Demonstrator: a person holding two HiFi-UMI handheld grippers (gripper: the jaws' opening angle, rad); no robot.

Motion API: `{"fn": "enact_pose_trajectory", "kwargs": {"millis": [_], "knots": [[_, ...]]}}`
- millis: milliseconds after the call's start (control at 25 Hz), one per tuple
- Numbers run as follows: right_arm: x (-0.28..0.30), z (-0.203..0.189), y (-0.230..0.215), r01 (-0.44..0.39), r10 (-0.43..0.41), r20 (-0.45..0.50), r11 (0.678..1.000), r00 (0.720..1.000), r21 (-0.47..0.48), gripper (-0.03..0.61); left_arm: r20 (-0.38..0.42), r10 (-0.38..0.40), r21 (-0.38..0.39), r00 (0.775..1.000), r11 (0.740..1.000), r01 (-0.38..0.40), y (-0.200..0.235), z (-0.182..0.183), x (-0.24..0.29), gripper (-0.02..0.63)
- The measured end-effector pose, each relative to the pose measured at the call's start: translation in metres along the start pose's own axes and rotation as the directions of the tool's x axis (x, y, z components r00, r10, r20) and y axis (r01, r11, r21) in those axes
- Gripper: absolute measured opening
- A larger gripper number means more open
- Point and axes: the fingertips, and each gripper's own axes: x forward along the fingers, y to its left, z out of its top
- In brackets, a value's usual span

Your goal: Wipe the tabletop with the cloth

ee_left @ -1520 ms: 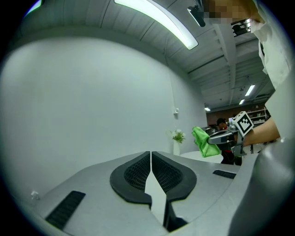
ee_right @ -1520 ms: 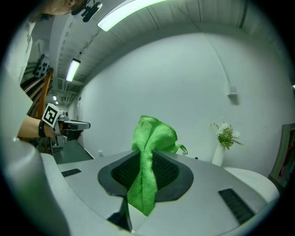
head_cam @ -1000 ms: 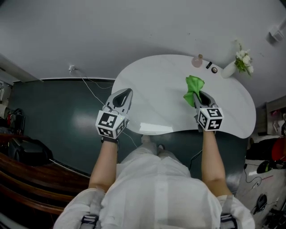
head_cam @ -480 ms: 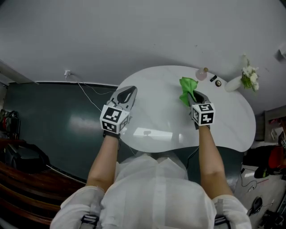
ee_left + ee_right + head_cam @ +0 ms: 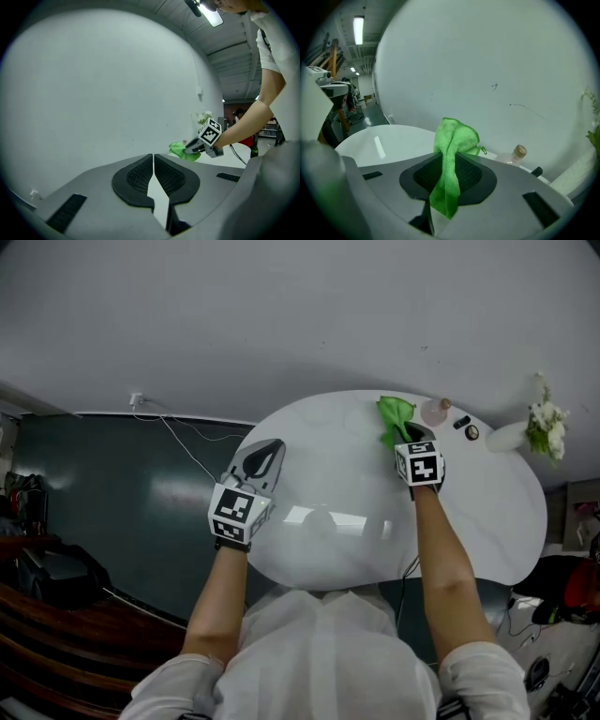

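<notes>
A small clear bottle (image 5: 434,412) with a tan cap stands close to the pale wall (image 5: 281,315). Just right of it lie two small dark items (image 5: 460,423), too small to identify. Further right, a white vase (image 5: 507,437) holds white flowers with green leaves (image 5: 546,418). A thin white cable (image 5: 185,444) trails from the foot of the wall across the dark green floor (image 5: 103,484). Dark furniture (image 5: 56,582) sits at the lower left.

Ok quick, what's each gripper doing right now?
Left gripper: shut, nothing between its jaws.
Right gripper: shut on the green cloth.
</notes>
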Motion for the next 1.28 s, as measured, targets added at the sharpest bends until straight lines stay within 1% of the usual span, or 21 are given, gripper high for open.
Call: {"fn": "enact_pose_trajectory", "kwargs": {"millis": [160, 280, 360, 440, 520, 640, 720, 760, 840, 920, 1000, 1120, 1200, 1280], "knots": [[0.041, -0.007, -0.026, 0.035, -0.031, -0.070, 0.998, 0.997, 0.058, 0.083, -0.020, 0.041, -0.024, 0.999, 0.999, -0.041, 0.005, -0.006, 0.011, 0.025], [0.072, -0.016, -0.031, 0.041, -0.034, -0.126, 0.998, 0.991, 0.048, 0.083, -0.039, 0.075, -0.037, 0.996, 0.996, -0.077, 0.010, -0.014, 0.014, 0.025], [0.087, -0.018, -0.036, 0.062, -0.054, -0.150, 0.997, 0.987, 0.046, 0.083, -0.045, 0.091, -0.050, 0.995, 0.994, -0.093, 0.013, -0.019, 0.015, 0.025], [0.095, -0.022, -0.041, 0.101, -0.088, -0.191, 0.993, 0.978, 0.059, 0.083, -0.052, 0.102, -0.063, 0.993, 0.992, -0.106, 0.018, -0.024, 0.015, 0.025], [0.100, -0.026, -0.045, 0.130, -0.116, -0.230, 0.991, 0.966, 0.046, 0.083, -0.055, 0.116, -0.072, 0.992, 0.990, -0.120, 0.024, -0.027, 0.014, 0.025], [0.105, -0.021, -0.043, 0.132, -0.127, -0.227, 0.991, 0.966, 0.008, 0.083, -0.055, 0.136, -0.079, 0.989, 0.987, -0.140, 0.033, -0.029, 0.012, 0.025], [0.106, -0.027, -0.042, 0.145, -0.134, -0.259, 0.989, 0.957, 0.025, 0.083, -0.053, 0.149, -0.082, 0.987, 0.985, -0.154, 0.040, -0.030, 0.011, 0.025], [0.107, -0.031, -0.039, 0.141, -0.125, -0.275, 0.989, 0.953, 0.038, 0.083, -0.053, 0.156, -0.084, 0.986, 0.984, -0.160, 0.044, -0.030, 0.011, 0.025], [0.111, -0.032, -0.024, 0.099, -0.080, -0.287, 0.994, 0.955, 0.054, 0.083, -0.053, 0.164, -0.088, 0.985, 0.982, -0.168, 0.049, -0.031, 0.011, 0.025], [0.117, -0.027, -0.006, 0.059, -0.042, -0.288, 0.997, 0.957, 0.049, 0.083, -0.051, 0.169, -0.091, 0.984, 0.981, -0.173, 0.054, -0.031, 0.010, 0.025], [0.122, -0.016, 0.011, 0.037, -0.027, -0.267, 0.999, 0.963, 0.031, 0.083, -0.051, 0.171, -0.091, 0.984, 0.980, -0.175, 0.057, -0.031, 0.007, 0.025], [0.132, 0.009, 0.045, -0.021, 0.021, -0.200, 1.000, 0.980, 0.001, 0.083, -0.055, 0.171, -0.092, 0.984, 0.980, -0.176, 0.061, -0.033, -0.002, 0.025], [0.136, 0.018, 0.071, -0.059, 0.055, -0.195, 0.998, 0.979, -0.013, 0.083, -0.060, 0.177, -0.095, 0.982, 0.979, -0.182, 0.064, -0.035, -0.009, 0.025], [0.139, 0.032, 0.098, -0.096, 0.086, -0.175, 0.994, 0.981, -0.050, 0.083, -0.065, 0.185, -0.101, 0.981, 0.976, -0.191, 0.068, -0.039, -0.018, 0.025]]}}
